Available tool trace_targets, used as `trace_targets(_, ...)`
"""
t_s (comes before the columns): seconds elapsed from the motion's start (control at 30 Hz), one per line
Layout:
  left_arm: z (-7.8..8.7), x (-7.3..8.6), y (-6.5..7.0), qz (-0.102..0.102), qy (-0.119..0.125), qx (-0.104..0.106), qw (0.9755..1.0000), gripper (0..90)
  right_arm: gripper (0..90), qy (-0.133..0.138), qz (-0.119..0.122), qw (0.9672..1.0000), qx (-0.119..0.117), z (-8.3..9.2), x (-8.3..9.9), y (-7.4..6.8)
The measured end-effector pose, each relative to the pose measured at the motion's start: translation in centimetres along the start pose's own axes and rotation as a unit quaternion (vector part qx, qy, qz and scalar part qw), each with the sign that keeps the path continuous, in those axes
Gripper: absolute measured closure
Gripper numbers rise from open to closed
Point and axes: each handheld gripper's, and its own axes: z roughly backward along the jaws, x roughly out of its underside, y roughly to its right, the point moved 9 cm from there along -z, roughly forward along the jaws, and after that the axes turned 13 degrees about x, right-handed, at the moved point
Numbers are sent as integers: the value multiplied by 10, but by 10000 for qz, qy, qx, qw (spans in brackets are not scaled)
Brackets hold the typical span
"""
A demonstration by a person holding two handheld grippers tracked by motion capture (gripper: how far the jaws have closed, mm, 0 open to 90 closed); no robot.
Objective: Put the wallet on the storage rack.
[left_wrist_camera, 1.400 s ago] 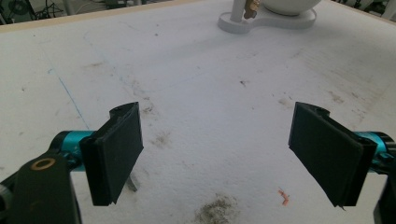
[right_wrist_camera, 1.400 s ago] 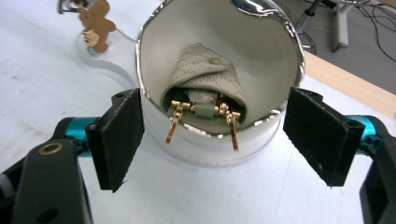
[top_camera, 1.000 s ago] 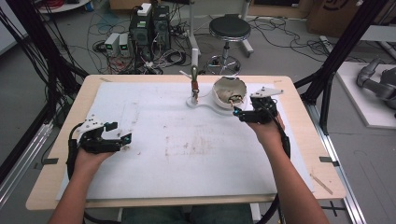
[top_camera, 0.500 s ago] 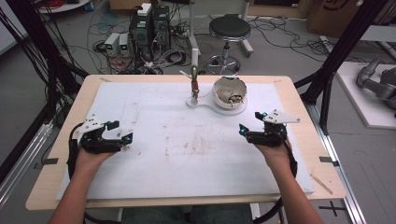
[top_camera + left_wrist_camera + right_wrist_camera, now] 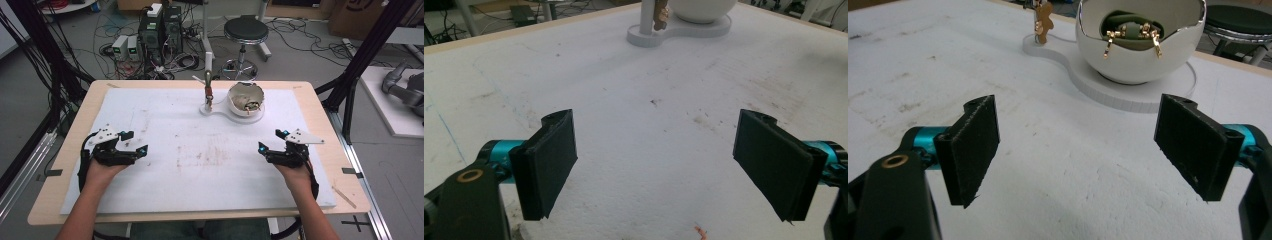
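Little seemed left to be done, as far as could be judged. The white bowl (image 5: pixel 245 99), broken open like an eggshell, was seated on its flat white base (image 5: pixel 221 110) near the far edge of the tabletop (image 5: pixel 65 150), slightly right of the middle. Gold-coloured earrings (image 5: pixel 1131 34) were seen hung on a green pad inside the bowl, and a small gold pendant (image 5: pixel 1042 22) was hung from the post (image 5: pixel 208 90) at the base's left end. Nothing was held by either gripper, and no loose piece of jewellery could be made out on the white mat (image 5: pixel 200 165), so the hanging was judged finished or paused.

The left gripper (image 5: pixel 134 143) was held low over the mat near the left edge, its jaws spread wide and empty and pointed toward the middle of the tabletop. The right gripper (image 5: pixel 272 141) was held likewise near the right edge, jaws wide and empty, aimed toward the bowl and well apart from it. Both forearms were extended from the near edge, with the hands level and set symmetrically, in what looked like a resting pose.
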Motion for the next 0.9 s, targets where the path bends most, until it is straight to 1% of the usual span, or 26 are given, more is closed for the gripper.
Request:
trace_targets(0.17, -2, 1, 4, -49, -48, 43, 10000, 175, 187, 7, -24, 10000, 29, 1, 3, 3)
trace_targets(0.27, -2, 2, 4, -25, -35, 25, 10000, 175, 187, -2, -64, 10000, 64, 2, 4, 7)
trace_targets(0.4, -1, 2, 3, -9, -52, -10, 10000, 175, 187, -35, -94, 9999, 136, 1, 7, 10)
trace_targets(0.57, -1, 3, 2, -3, -57, -25, 10000, 175, 187, -62, -136, 9998, 145, 1, 8, 11)
trace_targets(0.73, 0, 3, 1, 16, -64, -40, 10000, 175, 187, -63, -88, 9998, 145, 0, 9, 11)
trace_targets(0.8, 0, 3, -1, 20, -63, -98, 9999, 175, 187, -85, -91, 9998, 142, 0, 9, 10)
trace_targets(0.9, 2, 4, -3, 40, -57, -109, 9999, 175, 187, -61, -89, 9998, 170, 1, 9, 11)
